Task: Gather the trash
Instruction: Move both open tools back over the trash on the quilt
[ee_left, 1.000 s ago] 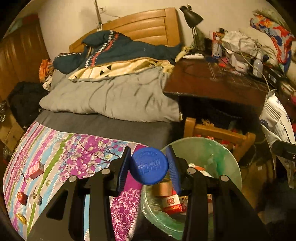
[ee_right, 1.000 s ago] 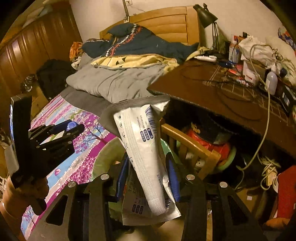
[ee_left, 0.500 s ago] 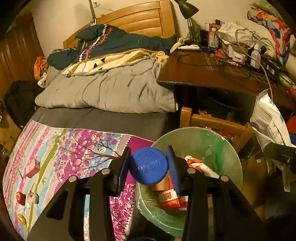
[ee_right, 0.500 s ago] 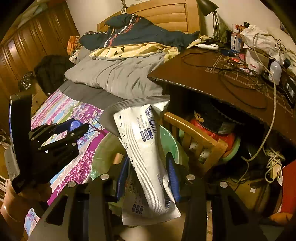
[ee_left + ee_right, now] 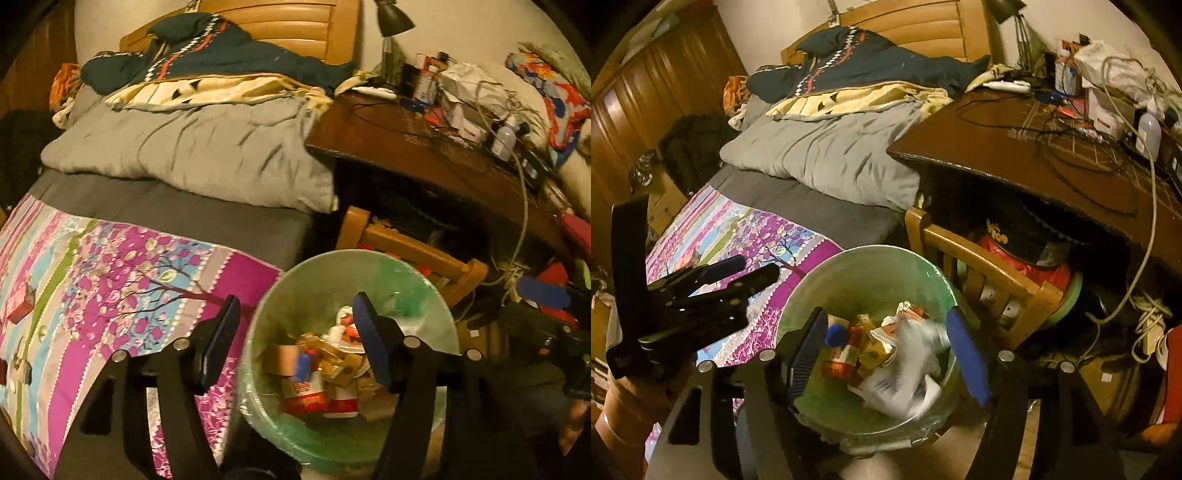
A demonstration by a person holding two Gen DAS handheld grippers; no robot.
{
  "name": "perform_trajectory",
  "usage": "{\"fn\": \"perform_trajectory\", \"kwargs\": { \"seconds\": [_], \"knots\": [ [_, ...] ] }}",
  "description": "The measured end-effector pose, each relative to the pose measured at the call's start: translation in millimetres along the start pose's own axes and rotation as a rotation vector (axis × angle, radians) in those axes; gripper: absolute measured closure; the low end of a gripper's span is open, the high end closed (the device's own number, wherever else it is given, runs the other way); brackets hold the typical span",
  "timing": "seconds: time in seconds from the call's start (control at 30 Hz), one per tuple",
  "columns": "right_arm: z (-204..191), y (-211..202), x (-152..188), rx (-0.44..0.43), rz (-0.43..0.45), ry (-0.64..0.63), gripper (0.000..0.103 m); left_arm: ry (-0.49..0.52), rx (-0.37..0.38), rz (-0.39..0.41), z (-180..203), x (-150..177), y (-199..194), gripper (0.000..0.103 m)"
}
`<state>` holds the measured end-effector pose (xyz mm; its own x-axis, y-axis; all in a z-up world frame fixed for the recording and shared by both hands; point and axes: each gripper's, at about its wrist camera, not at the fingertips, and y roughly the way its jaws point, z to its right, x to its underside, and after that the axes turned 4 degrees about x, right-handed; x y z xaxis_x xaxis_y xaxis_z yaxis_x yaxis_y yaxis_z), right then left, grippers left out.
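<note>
From the left wrist view, the left tongs are hanging over the green-lined trash bin, their jaws opening with nothing pressed between the pads. Inside the bin, a blue cap is lying among cartons and red-labelled wrappers. The bin is standing on the floor just beside the bed's patterned purple cover and in front of a wooden chair, which is tucked under the dark bench. The right tongs are showing at the right edge, blurred.

From the right wrist view, the right tongs are also poised above the trash bin, jaws opening and gripping nothing. A white plastic bag, smeared by motion, is lying in the bin on top of the cartons, between the two pads but touching neither as far as can be told. The blue cap is sitting at the left of the heap. The left tongs are hovering at the bin's left, above the bed cover.
</note>
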<state>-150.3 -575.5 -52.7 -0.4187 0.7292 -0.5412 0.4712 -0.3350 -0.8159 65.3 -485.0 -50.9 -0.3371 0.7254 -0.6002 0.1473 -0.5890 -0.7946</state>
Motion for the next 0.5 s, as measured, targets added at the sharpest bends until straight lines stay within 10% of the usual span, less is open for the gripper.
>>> {"fn": "perform_trajectory", "kwargs": {
  "seconds": [0.27, 0.5],
  "knots": [
    [-0.2, 2.0, -0.3, 0.001, 0.006, -0.003, 0.036, 0.019, -0.037, 0.006, -4.0, 4.9, -4.0, 0.043],
    [-30.8, -1.5, 1.3, -0.054, 0.086, -0.058, 0.036, -0.020, -0.246, 0.131, -47.9, 47.6, -42.4, 0.039]
  ]
}}
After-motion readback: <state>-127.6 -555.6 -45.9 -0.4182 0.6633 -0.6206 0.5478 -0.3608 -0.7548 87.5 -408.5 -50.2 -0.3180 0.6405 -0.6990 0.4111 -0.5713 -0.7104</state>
